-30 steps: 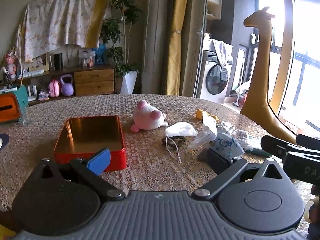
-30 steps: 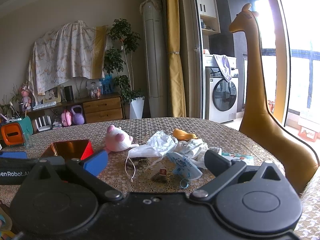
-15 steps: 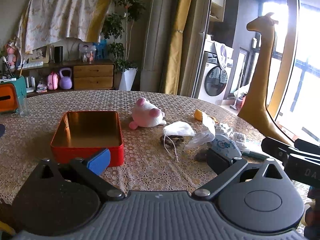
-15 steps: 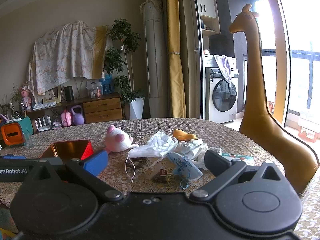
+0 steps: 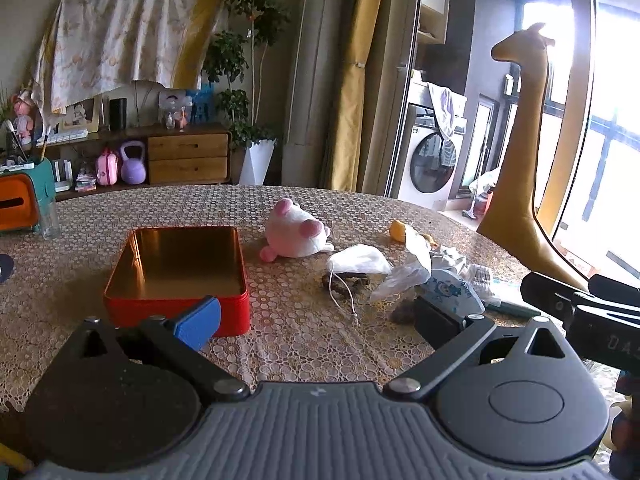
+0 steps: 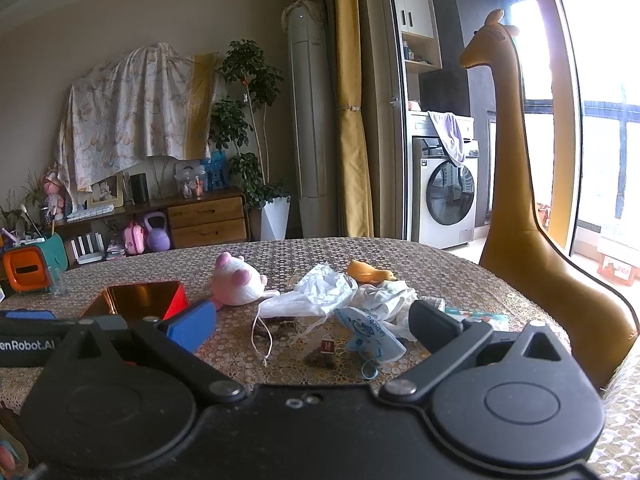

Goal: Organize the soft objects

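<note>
Plush toys, masks and crumpled bags lie on a round table covered with a patterned lace cloth (image 5: 304,332), seen from two handheld grippers held low over its near edge. Left gripper (image 5: 316,316) has its two fingers spread wide apart with nothing between them; the same holds for the right gripper (image 6: 312,324), whose black body also shows at the right edge of the left wrist view.

Just ahead of the left gripper's blue-padded finger (image 5: 198,322) sits an open rectangular red tin with a gold interior (image 5: 176,264), with nothing visible inside. Beyond the gap between the left fingers, a round pink and white plush pig (image 5: 296,234) lies on its side, just beside the tin's far right corner. Nearer and to the right of it rests a white face mask with a loose ear loop (image 5: 358,262), partly over a small dark brown clump. Farther right are a crumpled clear plastic bag (image 5: 408,272), a pale blue child's mask printed with a cartoon figure (image 5: 452,292), and a small orange plush duck (image 5: 400,230) at the far side of the pile.

A tall tan giraffe figure (image 6: 516,184) stands beside the table to the right of both grippers.
</note>
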The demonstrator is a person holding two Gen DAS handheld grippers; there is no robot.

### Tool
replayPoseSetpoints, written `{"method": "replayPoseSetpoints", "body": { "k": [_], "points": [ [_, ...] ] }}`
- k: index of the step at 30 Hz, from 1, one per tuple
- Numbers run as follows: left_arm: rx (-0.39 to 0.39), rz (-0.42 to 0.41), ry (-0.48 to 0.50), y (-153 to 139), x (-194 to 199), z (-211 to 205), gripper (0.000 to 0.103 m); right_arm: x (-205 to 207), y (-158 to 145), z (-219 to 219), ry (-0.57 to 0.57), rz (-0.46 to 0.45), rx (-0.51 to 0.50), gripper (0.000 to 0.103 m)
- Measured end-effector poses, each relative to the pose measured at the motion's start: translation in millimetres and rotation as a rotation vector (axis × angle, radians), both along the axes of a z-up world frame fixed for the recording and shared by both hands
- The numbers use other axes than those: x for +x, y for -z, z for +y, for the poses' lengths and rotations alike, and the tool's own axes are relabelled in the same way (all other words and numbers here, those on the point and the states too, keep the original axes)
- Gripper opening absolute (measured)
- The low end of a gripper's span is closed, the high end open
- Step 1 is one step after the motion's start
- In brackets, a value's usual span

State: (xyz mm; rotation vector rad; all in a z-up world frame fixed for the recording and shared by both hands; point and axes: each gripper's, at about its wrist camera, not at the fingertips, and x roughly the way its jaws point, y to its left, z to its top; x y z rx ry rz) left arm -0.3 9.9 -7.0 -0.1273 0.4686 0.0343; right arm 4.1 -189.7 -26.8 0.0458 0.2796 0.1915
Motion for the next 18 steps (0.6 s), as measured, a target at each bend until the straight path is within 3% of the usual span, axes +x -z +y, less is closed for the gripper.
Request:
{"method": "replayPoseSetpoints", "body": {
  "k": [18],
  "points": [
    [-0.037, 0.015, 0.041, 1, 17, -2, 0.103, 9, 4, -1, -0.01, 0.018, 0.007, 0.103]
  ]
}}
